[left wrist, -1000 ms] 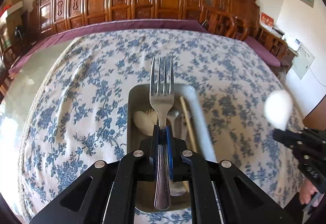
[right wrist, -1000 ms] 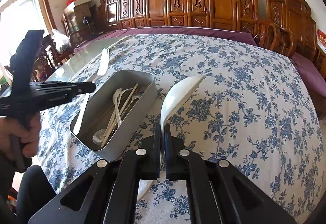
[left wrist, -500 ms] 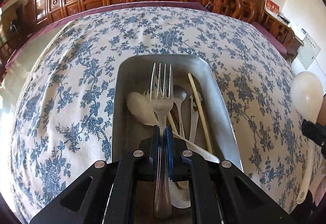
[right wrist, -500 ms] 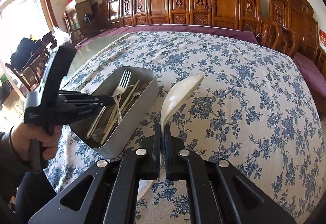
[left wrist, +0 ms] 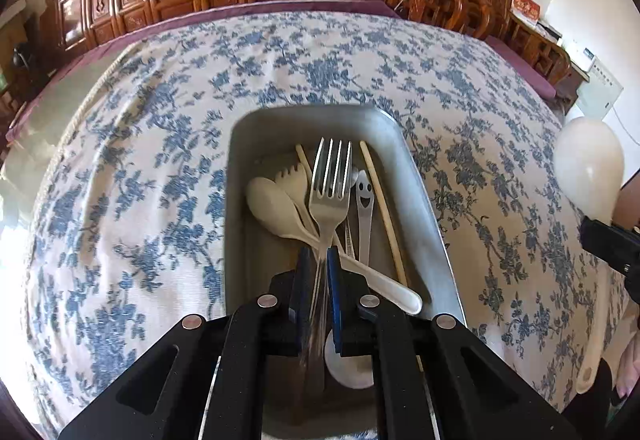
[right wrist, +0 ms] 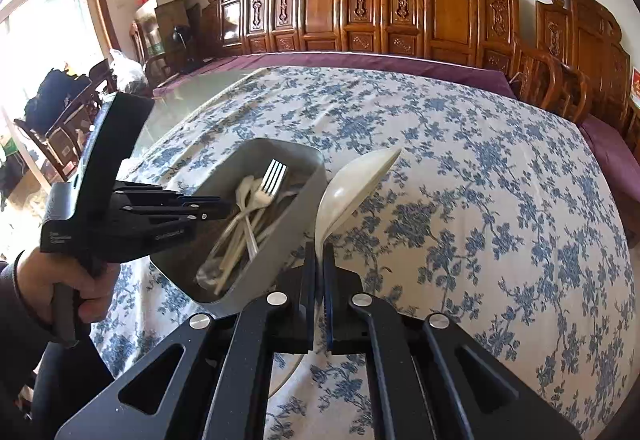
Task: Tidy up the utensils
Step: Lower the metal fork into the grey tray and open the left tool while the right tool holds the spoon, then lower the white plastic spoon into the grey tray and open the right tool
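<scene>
My left gripper hangs over the grey metal tray; its jaws have parted a little around the handle of a steel fork, whose handle looks blurred between them. The fork's tines lie over the cream spoons, a smiley-faced spoon and chopsticks in the tray. My right gripper is shut on the handle of a large white ladle, held above the cloth right of the tray. The left gripper and fork show there too.
The table carries a blue floral cloth with a bare glass strip at the left. Carved wooden chairs line the far side and right end. The ladle's bowl shows at the right of the left wrist view.
My left gripper came down over the tray with the fork, and its jaws have now loosened; the fork is slipping down into the tray. The right gripper with the ladle has hardly moved.
</scene>
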Demonstrator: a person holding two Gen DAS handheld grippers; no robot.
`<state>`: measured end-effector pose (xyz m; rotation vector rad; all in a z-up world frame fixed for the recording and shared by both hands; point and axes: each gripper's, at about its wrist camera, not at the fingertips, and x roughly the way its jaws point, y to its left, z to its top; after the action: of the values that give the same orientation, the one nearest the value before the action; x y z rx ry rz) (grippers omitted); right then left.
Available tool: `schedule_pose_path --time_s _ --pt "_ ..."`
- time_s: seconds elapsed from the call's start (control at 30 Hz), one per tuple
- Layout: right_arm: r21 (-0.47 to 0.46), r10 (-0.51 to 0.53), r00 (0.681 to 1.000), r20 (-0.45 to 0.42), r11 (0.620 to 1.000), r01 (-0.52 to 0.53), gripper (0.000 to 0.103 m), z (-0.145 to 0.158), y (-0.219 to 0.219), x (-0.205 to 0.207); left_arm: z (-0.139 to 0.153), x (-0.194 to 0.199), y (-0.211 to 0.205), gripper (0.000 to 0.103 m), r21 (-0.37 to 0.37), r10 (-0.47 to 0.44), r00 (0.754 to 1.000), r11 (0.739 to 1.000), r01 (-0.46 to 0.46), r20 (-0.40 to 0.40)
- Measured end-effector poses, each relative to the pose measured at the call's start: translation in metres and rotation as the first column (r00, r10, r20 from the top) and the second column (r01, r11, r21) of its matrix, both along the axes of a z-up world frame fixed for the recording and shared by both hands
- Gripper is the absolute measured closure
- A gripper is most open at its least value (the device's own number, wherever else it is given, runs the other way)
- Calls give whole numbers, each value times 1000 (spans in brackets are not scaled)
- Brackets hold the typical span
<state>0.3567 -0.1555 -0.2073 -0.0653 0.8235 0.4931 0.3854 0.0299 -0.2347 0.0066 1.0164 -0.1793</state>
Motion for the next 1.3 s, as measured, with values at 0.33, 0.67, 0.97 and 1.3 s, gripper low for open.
schedule_pose_path --time_s 0.33,0.67,0.97,1.3 --pt "-6 45 999 11 999 -45 99 7 40 17 28 -16 32 94 7 20 998 1000 -20 56" --pt "11 79 997 -15 997 -78 99 3 95 48 35 -32 69 80 4 63 995 998 -64 73" --pt "-13 104 993 -58 994 -105 99 -18 135 60 31 -44 100 79 7 104 992 994 -105 66" --pt "10 73 989 -132 997 -72 99 -36 163 75 37 -48 110 79 1 118 991 993 -118 70"
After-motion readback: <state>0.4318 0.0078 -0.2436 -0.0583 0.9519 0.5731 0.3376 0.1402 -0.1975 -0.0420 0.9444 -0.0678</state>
